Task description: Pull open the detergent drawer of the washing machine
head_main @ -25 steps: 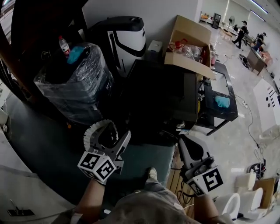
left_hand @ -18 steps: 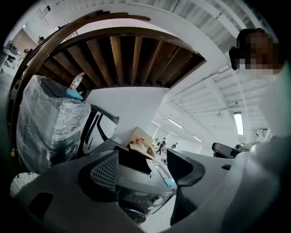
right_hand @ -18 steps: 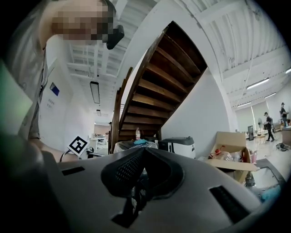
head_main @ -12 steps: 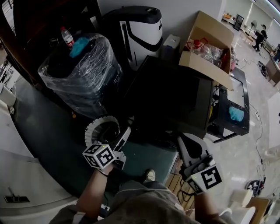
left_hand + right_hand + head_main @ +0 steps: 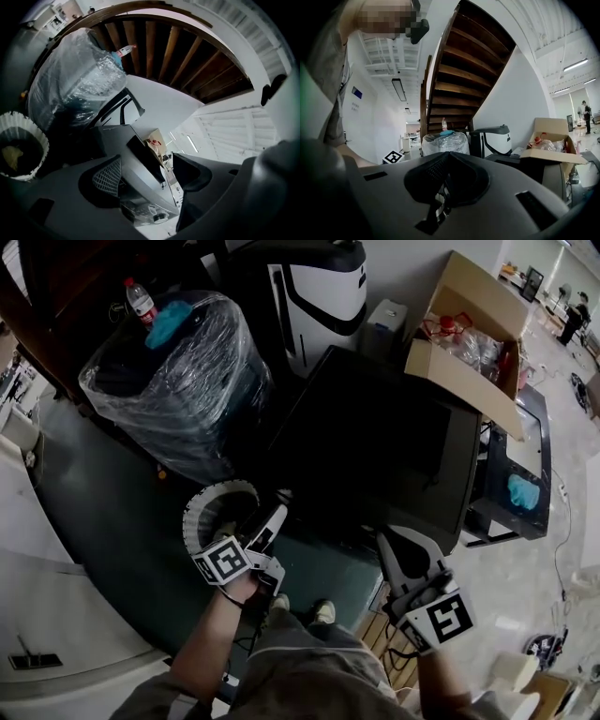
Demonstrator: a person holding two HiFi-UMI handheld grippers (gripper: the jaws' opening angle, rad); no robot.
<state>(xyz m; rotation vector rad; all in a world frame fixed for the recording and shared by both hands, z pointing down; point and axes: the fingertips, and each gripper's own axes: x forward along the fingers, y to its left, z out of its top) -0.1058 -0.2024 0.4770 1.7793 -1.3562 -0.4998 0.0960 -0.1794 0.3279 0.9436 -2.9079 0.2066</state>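
**Both tools short of the washing machine, drawer untouched**

Nearest us, at the lower right of the head view, the right tool has its jaws closed together on nothing. At lower centre-left, the left tool lies rolled over, its jaws wide apart and empty. The machine shows through the gap and touches neither jaw. Just left of this tool, on the dark floor, stands a white-rimmed bin.

Above the tools, filling the centre of the frame, is the washing machine. From overhead it is a dark, flat-topped box. The left tool view shows a grey body under that dark top, with small controls low in the frame. We cannot pick out the detergent drawer on that front.

Farther off are a plastic-wrapped bundle at upper left, a cardboard box at upper right, and wooden stairs behind.
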